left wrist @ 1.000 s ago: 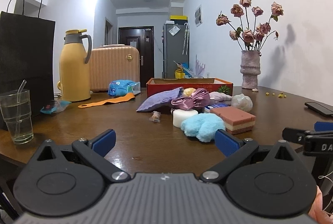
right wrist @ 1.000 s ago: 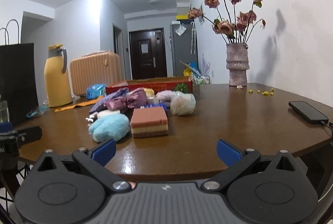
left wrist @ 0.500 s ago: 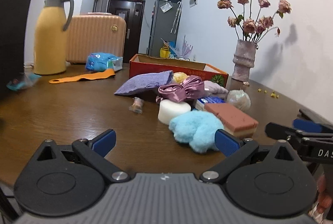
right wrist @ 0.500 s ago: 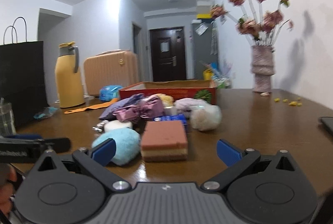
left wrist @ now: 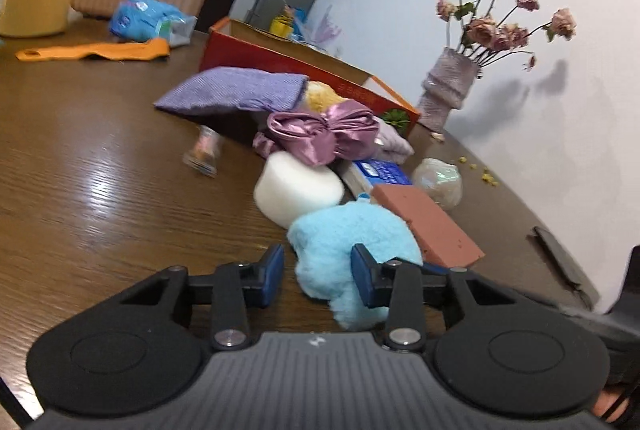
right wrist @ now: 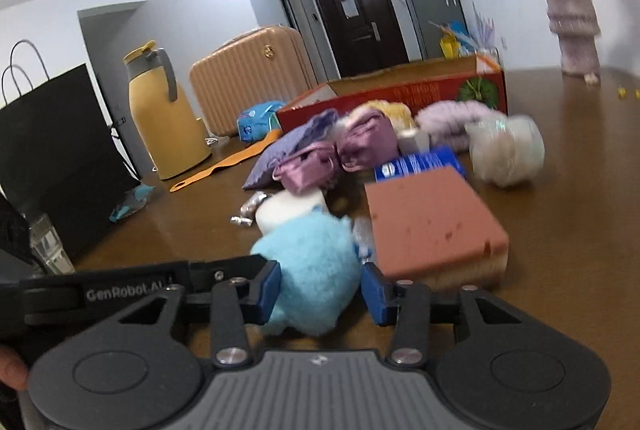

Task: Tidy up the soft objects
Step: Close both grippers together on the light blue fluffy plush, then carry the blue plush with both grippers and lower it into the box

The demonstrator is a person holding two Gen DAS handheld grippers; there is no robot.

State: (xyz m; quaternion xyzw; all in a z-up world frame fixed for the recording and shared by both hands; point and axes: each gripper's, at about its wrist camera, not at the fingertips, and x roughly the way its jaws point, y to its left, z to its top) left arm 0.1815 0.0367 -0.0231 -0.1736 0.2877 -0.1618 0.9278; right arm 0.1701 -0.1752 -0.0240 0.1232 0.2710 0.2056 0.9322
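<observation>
A fluffy light-blue toy (left wrist: 352, 242) (right wrist: 308, 258) lies at the near end of a pile of soft things on the brown table (left wrist: 100, 190). My left gripper (left wrist: 318, 276) is closing with the toy's near part between its jaws; a small gap shows at the left pad. My right gripper (right wrist: 320, 290) is closing around the same toy from the other side, its right pad just clear. Behind the toy lie a white round sponge (left wrist: 298, 186), a pink sponge block (right wrist: 428, 226), a mauve satin bow (left wrist: 328, 134) and a purple pouch (left wrist: 236, 90).
An open red box (right wrist: 400, 94) stands behind the pile. A vase of dried roses (left wrist: 448, 86), a phone (left wrist: 560, 262), a pale ball (right wrist: 508, 150) and a blue packet (right wrist: 420, 162) are to the right. A yellow jug (right wrist: 164, 118), black paper bag (right wrist: 52, 158) and glass (right wrist: 48, 250) stand left.
Both grippers have moved in over the table to the blue toy, tilted downward, and their jaws have narrowed from wide open to either side of it.
</observation>
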